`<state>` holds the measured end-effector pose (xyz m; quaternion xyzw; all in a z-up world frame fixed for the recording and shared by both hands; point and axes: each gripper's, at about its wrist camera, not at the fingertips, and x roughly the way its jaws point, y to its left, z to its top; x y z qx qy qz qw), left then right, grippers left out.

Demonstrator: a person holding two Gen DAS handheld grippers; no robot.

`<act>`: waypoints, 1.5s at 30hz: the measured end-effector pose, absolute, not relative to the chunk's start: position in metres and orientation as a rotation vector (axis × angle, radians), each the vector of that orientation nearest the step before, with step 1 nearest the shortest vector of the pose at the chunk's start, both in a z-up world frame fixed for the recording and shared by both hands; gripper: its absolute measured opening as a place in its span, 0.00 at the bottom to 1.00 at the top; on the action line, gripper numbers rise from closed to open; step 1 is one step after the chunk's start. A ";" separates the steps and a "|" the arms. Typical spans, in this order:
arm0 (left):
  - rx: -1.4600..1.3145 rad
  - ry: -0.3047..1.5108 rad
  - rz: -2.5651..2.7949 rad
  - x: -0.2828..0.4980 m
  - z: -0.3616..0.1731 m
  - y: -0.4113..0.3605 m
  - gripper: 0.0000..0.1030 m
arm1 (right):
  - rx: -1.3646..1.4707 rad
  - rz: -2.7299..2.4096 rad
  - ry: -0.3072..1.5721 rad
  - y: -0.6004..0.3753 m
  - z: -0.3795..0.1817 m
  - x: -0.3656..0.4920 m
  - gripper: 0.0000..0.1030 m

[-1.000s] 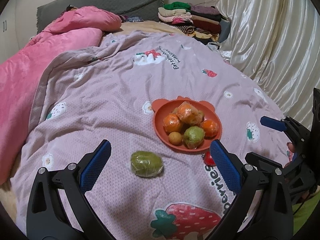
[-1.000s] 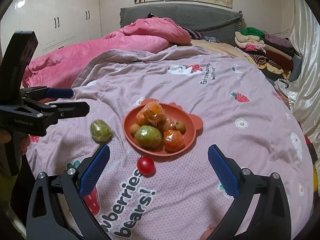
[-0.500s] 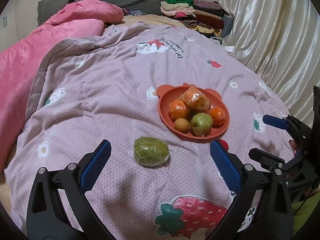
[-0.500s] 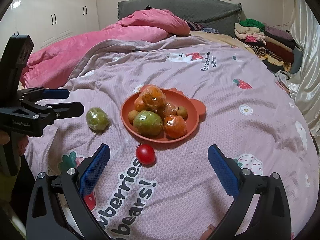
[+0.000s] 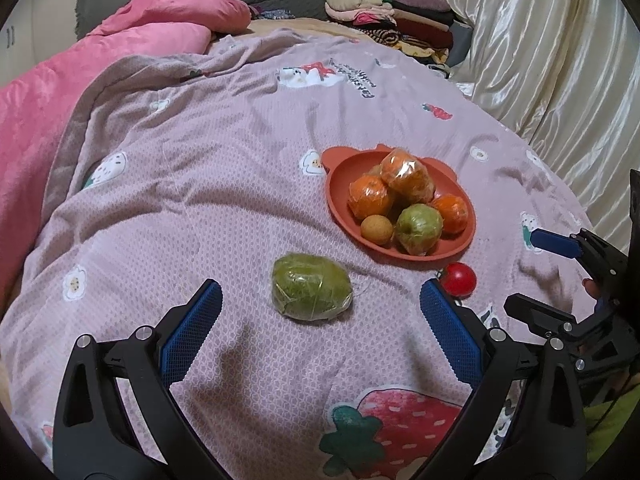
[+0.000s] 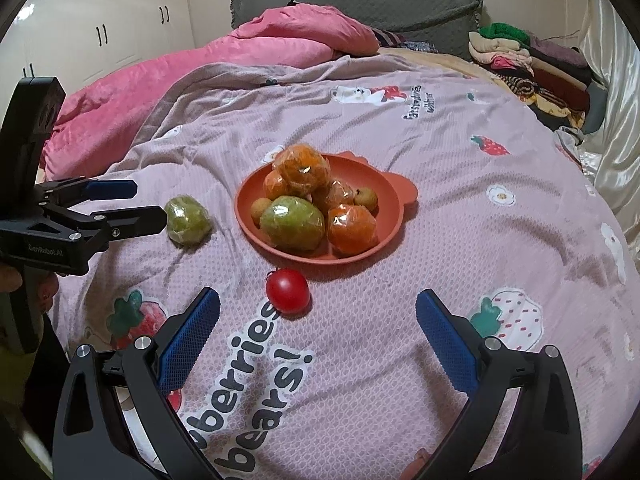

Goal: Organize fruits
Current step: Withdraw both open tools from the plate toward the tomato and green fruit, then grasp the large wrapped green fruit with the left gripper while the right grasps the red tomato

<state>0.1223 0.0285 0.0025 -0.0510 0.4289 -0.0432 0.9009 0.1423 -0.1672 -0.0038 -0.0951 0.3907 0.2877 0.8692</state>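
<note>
— What's closest to the cameras?

— The left gripper (image 5: pixel 318 322), black frame with blue cross-hatched pads, jaws spread wide and holding nothing. Just past its fingertips, roughly centred between them, lies a green fruit (image 5: pixel 311 291) in crinkled clear wrap, resting on the quilt (image 5: pixel 192 184), a mauve waffle-textured fabric printed with strawberries and bears.

— And the right one?

— The right gripper (image 6: pixel 318 320) is equally wide open and empty. A smooth, glossy red tomato (image 6: pixel 287 290) sits on the quilt just beyond its left pad, not touching it.

— Further out?

— A round terracotta plate (image 6: pixel 384 184) with small ear-shaped tabs, matte like silicone, right behind the tomato. It holds a second wrapped green fruit (image 6: pixel 292 223), several wrapped oranges (image 6: pixel 352 229) piled together, and small tan round fruits (image 6: pixel 365 197).

— And beyond that?

— A plush pink duvet (image 6: pixel 248 56), a grey headboard (image 6: pixel 380 4), folded clothes (image 6: pixel 532 68) stacked at the far right, and satiny cream curtains (image 5: pixel 560 60).
</note>
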 end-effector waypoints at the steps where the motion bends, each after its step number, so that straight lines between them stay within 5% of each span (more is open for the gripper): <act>1: -0.106 0.891 -0.089 0.123 0.001 0.029 0.90 | -0.201 0.600 0.823 -0.167 -0.006 0.143 0.95; 18: -0.096 0.907 -0.098 0.128 -0.018 0.031 0.90 | -0.201 0.625 0.851 -0.155 -0.026 0.150 0.94; 28: -0.097 0.910 -0.097 0.133 -0.027 0.035 0.90 | -0.204 0.658 0.879 -0.140 -0.039 0.157 0.51; 36: -0.100 0.912 -0.106 0.137 -0.030 0.033 0.82 | -0.223 0.678 0.876 -0.134 -0.047 0.161 0.28; 45: -0.094 0.934 -0.133 0.144 -0.037 0.024 0.67 | -0.187 0.713 0.882 -0.142 -0.045 0.157 0.28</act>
